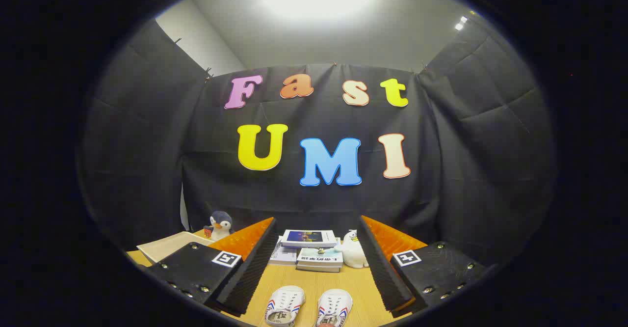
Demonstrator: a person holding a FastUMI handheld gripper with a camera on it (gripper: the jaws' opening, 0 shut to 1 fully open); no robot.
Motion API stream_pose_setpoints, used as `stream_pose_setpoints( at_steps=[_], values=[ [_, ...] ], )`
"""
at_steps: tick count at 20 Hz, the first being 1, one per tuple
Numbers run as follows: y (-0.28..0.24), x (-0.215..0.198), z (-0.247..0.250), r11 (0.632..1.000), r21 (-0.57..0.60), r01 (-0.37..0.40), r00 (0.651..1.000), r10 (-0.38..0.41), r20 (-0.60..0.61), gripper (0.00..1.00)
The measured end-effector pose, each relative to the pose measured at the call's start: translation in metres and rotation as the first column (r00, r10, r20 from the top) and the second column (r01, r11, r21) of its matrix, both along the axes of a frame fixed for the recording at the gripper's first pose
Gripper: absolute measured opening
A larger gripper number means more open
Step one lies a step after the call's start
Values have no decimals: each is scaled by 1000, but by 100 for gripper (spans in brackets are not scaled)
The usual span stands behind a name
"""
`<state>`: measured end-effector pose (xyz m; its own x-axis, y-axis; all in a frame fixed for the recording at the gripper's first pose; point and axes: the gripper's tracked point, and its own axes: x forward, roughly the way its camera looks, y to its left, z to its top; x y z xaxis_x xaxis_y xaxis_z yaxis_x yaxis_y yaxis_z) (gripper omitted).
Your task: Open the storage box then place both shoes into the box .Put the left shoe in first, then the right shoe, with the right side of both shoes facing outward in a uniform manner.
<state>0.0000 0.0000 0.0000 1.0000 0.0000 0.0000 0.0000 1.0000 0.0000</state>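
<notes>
Two shoes (309,307), white canvas lace-ups with red and blue side stripes, lie side by side on the wooden table (355,283), toes pointing away from you, between and just below the spread of your gripper (314,243). Your fingers stand wide apart and hold nothing.

Item, shoes: judged light and soft. The canvas upper should give under pressure, while the rubber sole and toe cap look firmer. You would likely get the surest hold across the heel collar or the side wall near the sole; the laces and tongue look too loose to trust.

Item, storage box: a pale cream tray-like form (169,246) sits beyond your left finger, beside a plush penguin (220,225). Whether this is the box or its lid you cannot tell from here. It looks stiff, smooth and thin-walled, so judge it slippery at the edge.

Item, clutter: several books (309,253), flat, rigid and glossy-covered, are stacked beyond the shoes between your fingers. A small white plush figure (353,251) sits just beside them, near your right finger.

Item, table: pale wood grain, matt, level.
</notes>
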Motion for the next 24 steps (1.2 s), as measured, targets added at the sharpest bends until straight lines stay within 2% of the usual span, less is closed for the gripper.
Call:
stream_pose_setpoints(
  at_steps=[6, 15, 19, 24],
  values=[
    [-4, 1, -5, 1000, 17, 26, 1000, -26, -13, 97],
    [3, 4, -7, 999, 31, 14, 1000, -14, -13, 97],
    [15, 8, -14, 997, 73, -19, 999, 21, -36, 97],
    [39, 15, -36, 979, 194, -69, 990, 91, -106, 97]
  ],
)
